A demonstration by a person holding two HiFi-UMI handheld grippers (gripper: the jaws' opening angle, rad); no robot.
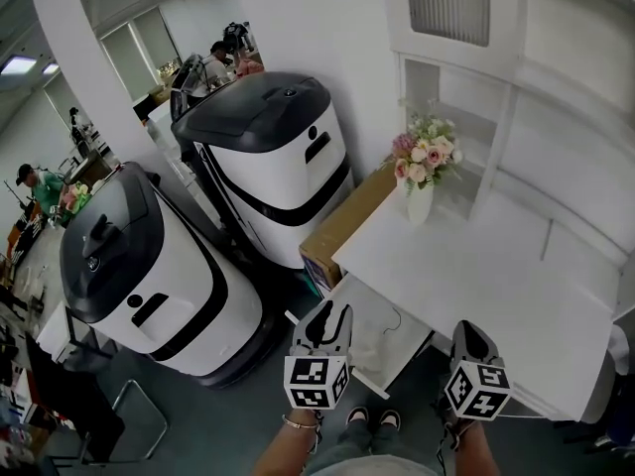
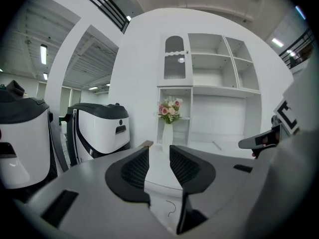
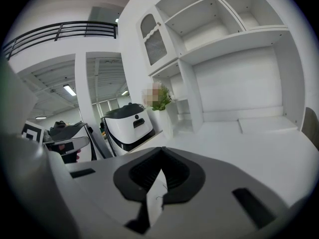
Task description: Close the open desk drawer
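Note:
The white desk (image 1: 476,276) has its drawer (image 1: 369,350) pulled out below the near left corner, with a small wire hook (image 1: 394,317) lying inside. My left gripper (image 1: 327,315) hovers over the drawer's left part, open, with nothing between its jaws. In the left gripper view the drawer (image 2: 160,183) and the hook (image 2: 171,208) show through the gap of the left gripper (image 2: 159,149). My right gripper (image 1: 471,333) hangs at the desk's front edge, to the right of the drawer. In the right gripper view the right gripper (image 3: 160,152) has its tips together, holding nothing.
A vase of flowers (image 1: 425,167) stands at the desk's back left, under white shelves (image 1: 516,97). A cardboard box (image 1: 342,226) leans at the desk's left side. Two large white and black machines (image 1: 268,157) (image 1: 149,276) stand to the left. The person's feet (image 1: 372,419) show below.

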